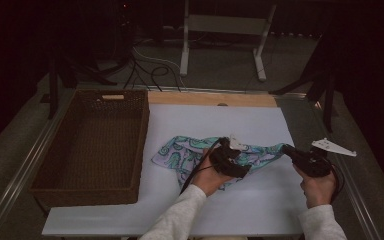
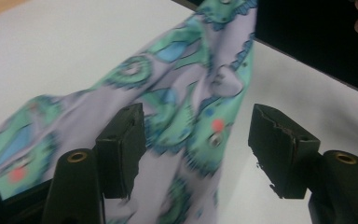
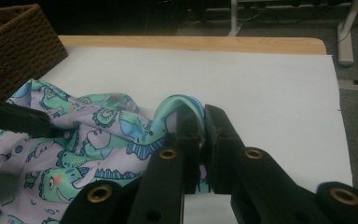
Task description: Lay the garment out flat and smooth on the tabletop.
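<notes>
- Patterned cloth (image 1: pixel 195 152), printed in green, blue and lilac, lay crumpled near the middle of the white table (image 1: pixel 240 210), to the right of the wicker basket (image 1: pixel 92 145) and apart from it.
- One end of the cloth ran rightward as a narrow strip, up to the right gripper (image 1: pixel 286 149).
- Right gripper's jaws were pressed together on that end; in the right gripper view the green edge of the cloth (image 3: pixel 179 105) was pinched between the two black jaws, with almost no gap between them.
- The right hand (image 1: pixel 320 187) held its gripper near the right edge of the table, jaws pointing left toward the cloth.
- The left gripper (image 1: pixel 224 146) sat over the middle of the cloth, held by the left hand (image 1: pixel 207 175).
- In the left gripper view its jaws stood spread well apart, and the cloth (image 2: pixel 182 93) ran between them.
- The fabric lay against or just beside the left-hand pad (image 2: pixel 121 144) in that view; whether it touched could not be told. The other pad (image 2: pixel 279 144) stood clear of the fabric, over bare table.
- Neither pad of the left gripper pressed on the cloth, so it had no grip on it.
- The basket stood at the table's left side.
</notes>
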`<action>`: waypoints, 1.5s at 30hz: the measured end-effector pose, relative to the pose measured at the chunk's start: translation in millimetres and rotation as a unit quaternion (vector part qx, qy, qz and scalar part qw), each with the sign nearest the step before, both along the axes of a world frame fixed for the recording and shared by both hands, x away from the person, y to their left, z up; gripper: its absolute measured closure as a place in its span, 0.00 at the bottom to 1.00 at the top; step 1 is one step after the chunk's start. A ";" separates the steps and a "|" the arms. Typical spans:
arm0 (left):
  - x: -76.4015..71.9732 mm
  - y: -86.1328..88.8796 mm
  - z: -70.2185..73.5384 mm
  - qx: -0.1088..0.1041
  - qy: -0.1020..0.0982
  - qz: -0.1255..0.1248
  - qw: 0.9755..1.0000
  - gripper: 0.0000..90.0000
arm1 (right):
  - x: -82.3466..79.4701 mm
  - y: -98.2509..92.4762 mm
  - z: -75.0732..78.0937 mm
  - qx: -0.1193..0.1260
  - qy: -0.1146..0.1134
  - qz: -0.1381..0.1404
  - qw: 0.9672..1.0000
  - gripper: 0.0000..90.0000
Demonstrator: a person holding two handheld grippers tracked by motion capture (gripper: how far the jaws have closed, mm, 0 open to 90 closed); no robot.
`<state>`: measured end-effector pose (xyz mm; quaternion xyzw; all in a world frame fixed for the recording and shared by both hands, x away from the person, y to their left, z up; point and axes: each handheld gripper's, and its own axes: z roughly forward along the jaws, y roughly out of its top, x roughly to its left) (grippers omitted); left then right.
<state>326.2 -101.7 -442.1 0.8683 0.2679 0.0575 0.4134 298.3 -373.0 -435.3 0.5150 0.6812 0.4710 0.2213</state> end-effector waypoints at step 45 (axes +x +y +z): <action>87.0 45.1 16.1 -0.055 0.064 0.137 0.987 0.98 | -1.5 73.4 -17.2 -0.034 0.012 0.116 0.993 0.34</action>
